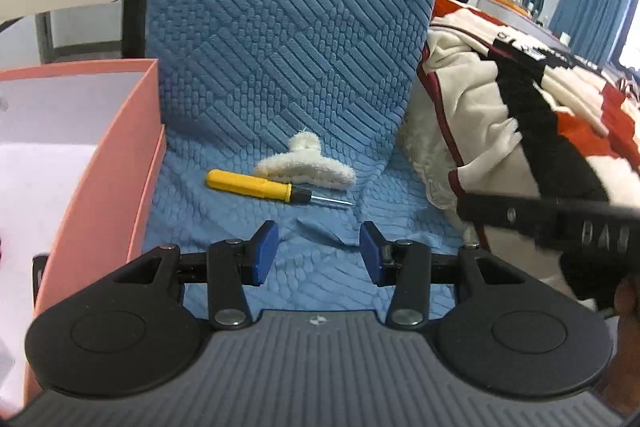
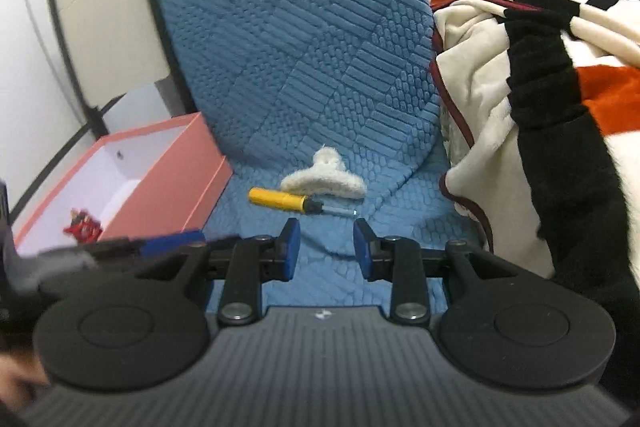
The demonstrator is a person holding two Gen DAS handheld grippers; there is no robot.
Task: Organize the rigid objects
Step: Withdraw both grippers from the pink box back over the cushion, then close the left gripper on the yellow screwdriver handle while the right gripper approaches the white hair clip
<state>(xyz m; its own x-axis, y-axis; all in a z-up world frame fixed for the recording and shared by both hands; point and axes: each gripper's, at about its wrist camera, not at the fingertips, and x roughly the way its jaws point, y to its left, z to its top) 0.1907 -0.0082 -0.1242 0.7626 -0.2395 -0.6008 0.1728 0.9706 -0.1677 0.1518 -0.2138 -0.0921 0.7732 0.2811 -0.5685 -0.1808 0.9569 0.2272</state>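
A yellow-handled screwdriver [image 1: 260,186] lies on the blue quilted seat cover, tip pointing right; it also shows in the right wrist view [image 2: 285,201]. A white fluffy hair claw clip [image 1: 306,167] lies just behind it, also in the right wrist view [image 2: 323,181]. A pink open box [image 1: 116,163] stands to the left; the right wrist view shows the box [image 2: 172,187] with a small red object [image 2: 82,227] inside. My left gripper [image 1: 319,253] is open and empty, short of the screwdriver. My right gripper [image 2: 327,249] is open and empty, just short of the screwdriver tip.
A red, white and black fleece blanket [image 1: 520,115] is heaped on the right, also in the right wrist view [image 2: 540,107]. The blue quilted backrest [image 1: 296,19] rises behind the objects. The other gripper's black body [image 1: 560,223] crosses the right side.
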